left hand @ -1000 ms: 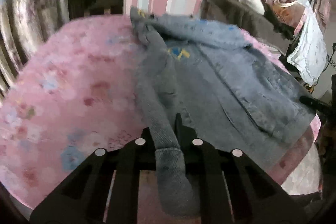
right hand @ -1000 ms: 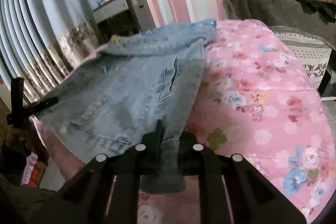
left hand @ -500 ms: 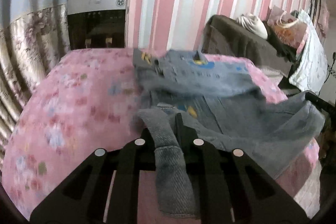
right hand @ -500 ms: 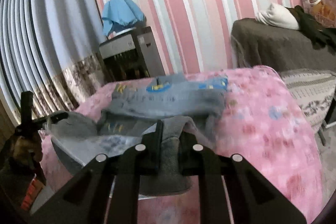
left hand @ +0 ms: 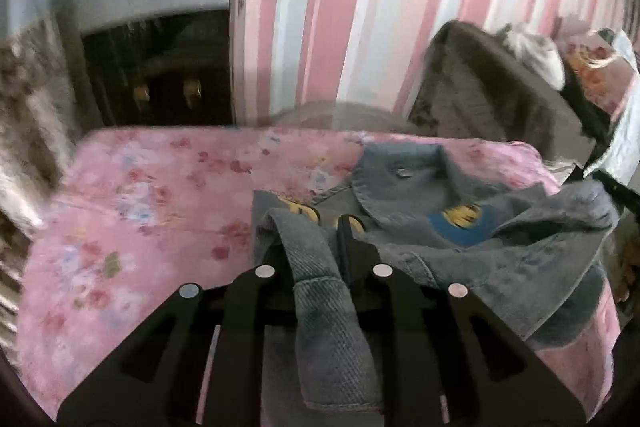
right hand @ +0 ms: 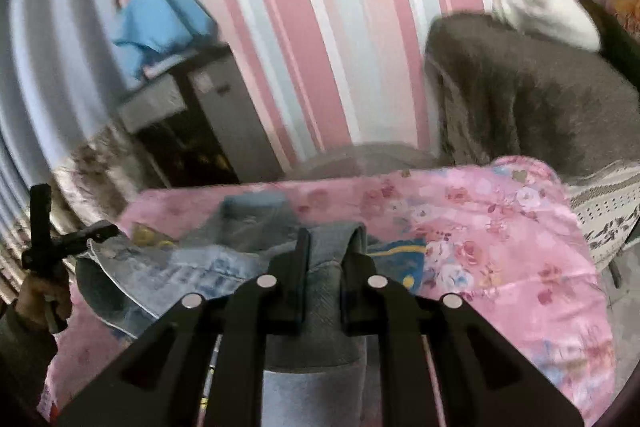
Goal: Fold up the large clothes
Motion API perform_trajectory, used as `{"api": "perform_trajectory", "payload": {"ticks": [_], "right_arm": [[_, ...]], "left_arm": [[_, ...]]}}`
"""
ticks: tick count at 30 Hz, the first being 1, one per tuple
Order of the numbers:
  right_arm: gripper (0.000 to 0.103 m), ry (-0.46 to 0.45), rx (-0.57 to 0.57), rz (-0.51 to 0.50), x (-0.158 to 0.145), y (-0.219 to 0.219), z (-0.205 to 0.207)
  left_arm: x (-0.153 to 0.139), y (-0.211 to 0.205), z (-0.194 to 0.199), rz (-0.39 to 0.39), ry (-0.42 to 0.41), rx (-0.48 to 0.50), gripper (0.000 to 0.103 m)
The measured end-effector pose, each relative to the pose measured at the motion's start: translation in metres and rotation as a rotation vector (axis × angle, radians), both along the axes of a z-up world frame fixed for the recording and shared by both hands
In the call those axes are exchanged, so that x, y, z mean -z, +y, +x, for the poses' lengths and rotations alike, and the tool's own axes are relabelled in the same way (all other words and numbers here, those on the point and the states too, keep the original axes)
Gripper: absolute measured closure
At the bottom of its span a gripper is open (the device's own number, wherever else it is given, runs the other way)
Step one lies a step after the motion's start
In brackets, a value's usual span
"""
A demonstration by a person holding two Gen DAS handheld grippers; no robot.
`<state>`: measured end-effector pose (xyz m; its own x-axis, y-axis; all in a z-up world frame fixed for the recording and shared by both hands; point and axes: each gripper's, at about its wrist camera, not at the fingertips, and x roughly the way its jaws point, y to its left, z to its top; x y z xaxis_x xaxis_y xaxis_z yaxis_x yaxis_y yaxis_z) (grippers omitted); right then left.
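A blue denim jacket (left hand: 520, 247) lies on the pink floral bedspread (left hand: 140, 227), its collar (left hand: 400, 175) toward the striped wall. The lower half is lifted and doubled over toward the collar. My left gripper (left hand: 310, 239) has a strip of the jacket's hem between its fingers; its jaws are opening, and the cloth still fills the gap. My right gripper (right hand: 328, 247) is shut on the other corner of the jacket (right hand: 192, 267), above the bedspread (right hand: 500, 247). The right wrist view shows the left gripper (right hand: 60, 243) and the hand (right hand: 40, 291) holding it at the left edge.
A water dispenser (left hand: 160, 39) with a blue cloth on top stands against the wall behind the bed's far left corner. A seat under a brown-grey cover (right hand: 520, 99) with a white bundle (right hand: 552, 15) stands at the far right. Bare bedspread lies on both sides of the jacket.
Both grippers travelled toward the collar end, carrying the hem. The jacket, spread flat a second ago, now lies doubled over. The wall and dispenser look much closer.
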<state>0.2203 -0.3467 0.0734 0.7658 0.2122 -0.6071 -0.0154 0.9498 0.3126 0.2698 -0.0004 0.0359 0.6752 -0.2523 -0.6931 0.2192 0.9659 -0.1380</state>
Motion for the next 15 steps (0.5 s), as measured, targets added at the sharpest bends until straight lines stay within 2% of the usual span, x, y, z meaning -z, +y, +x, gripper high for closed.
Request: {"api": "perform_trajectory", "payload": {"ticks": [2, 3, 5, 6, 7, 9, 10, 11, 12, 13, 14, 15], "right_arm": [[0.088, 0.065, 0.026, -0.009, 0.022, -0.003, 0.028], [0.081, 0.090, 0.035, -0.005, 0.030, -0.004, 0.039], [0.076, 0.144, 0.055, 0.036, 0.048, -0.010, 0.054], [0.068, 0.152, 0.056, 0.061, 0.053, -0.012, 0.057], [0.063, 0.147, 0.053, 0.074, 0.054, -0.014, 0.057], [0.043, 0.126, 0.059, 0.090, 0.052, -0.016, 0.054], [0.019, 0.117, 0.078, 0.081, 0.049, -0.018, 0.051], [0.013, 0.100, 0.105, 0.069, 0.045, -0.021, 0.049], [0.012, 0.069, 0.130, 0.069, 0.039, -0.026, 0.043], [0.012, 0.041, 0.138, 0.088, 0.031, -0.031, 0.035], [0.012, 0.023, 0.142, 0.095, 0.025, -0.034, 0.029], [0.012, 0.008, 0.142, 0.088, 0.018, -0.035, 0.024]], "left_arm": [[0.021, 0.003, 0.036, -0.018, 0.085, -0.017, 0.085], [0.028, 0.005, 0.047, -0.037, 0.111, -0.022, 0.084], [0.038, 0.013, 0.065, -0.104, 0.150, -0.032, 0.079], [0.041, 0.017, 0.069, -0.138, 0.175, -0.029, 0.071], [0.042, 0.025, 0.074, -0.212, 0.205, -0.020, 0.066], [0.038, 0.039, 0.073, -0.317, 0.214, -0.012, 0.052], [0.038, 0.046, 0.075, -0.373, 0.239, -0.001, 0.049], [0.036, 0.051, 0.074, -0.408, 0.264, 0.015, 0.043], [0.031, 0.053, 0.070, -0.402, 0.251, 0.017, 0.039], [0.023, 0.054, 0.063, -0.378, 0.214, 0.014, 0.017], [0.012, 0.056, 0.054, -0.323, 0.156, -0.024, 0.003], [0.003, 0.058, 0.045, -0.279, 0.095, -0.060, 0.003]]}}
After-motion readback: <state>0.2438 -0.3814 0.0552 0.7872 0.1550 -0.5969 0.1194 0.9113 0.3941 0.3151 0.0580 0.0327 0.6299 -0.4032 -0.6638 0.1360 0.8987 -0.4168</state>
